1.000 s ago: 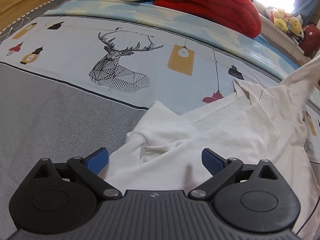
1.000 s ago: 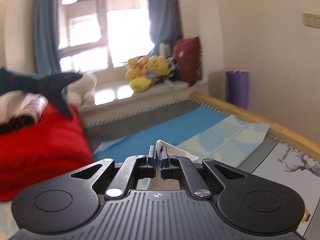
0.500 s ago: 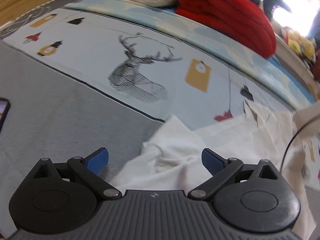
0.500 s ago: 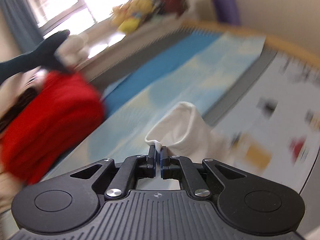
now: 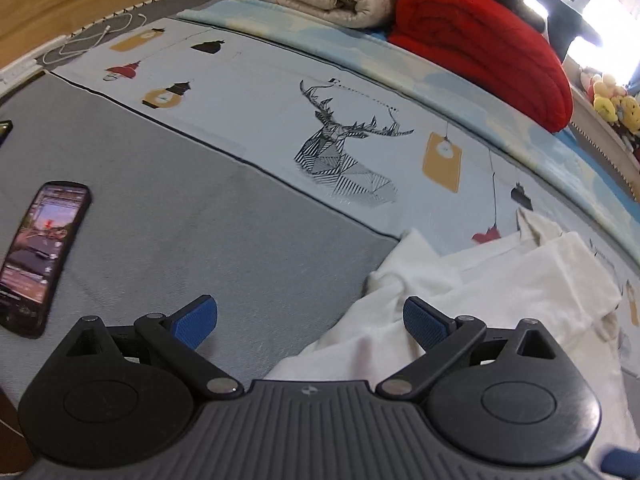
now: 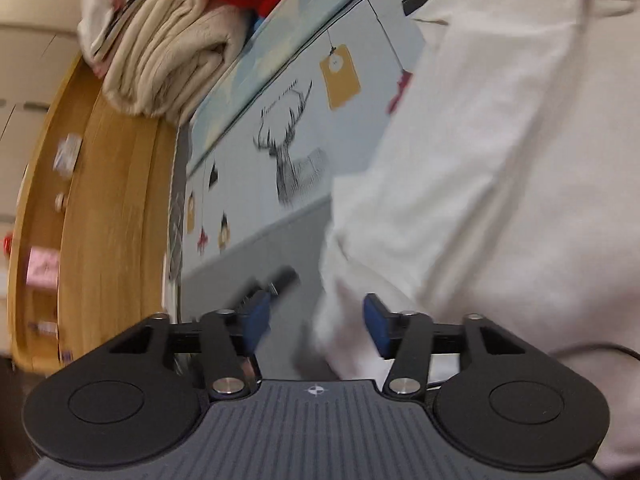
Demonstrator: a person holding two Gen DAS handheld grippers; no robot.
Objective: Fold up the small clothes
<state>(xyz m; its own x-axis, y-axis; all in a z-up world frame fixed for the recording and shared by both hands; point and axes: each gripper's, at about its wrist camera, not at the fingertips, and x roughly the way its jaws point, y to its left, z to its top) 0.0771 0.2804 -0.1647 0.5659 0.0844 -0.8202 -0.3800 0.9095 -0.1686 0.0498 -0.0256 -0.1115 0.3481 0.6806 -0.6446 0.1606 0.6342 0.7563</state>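
Both tools spread wide over a white shirt on the bed

The shirt (image 5: 492, 280) lies rumpled on the bed (image 5: 224, 236), near right in the left view. The left tool (image 5: 310, 316) is released, grasping nothing, its right finger over the shirt's edge. The right tool (image 6: 316, 320) is likewise released; cloth (image 6: 480, 160) sits just beside its right finger. A phone (image 5: 40, 256) lies far left.
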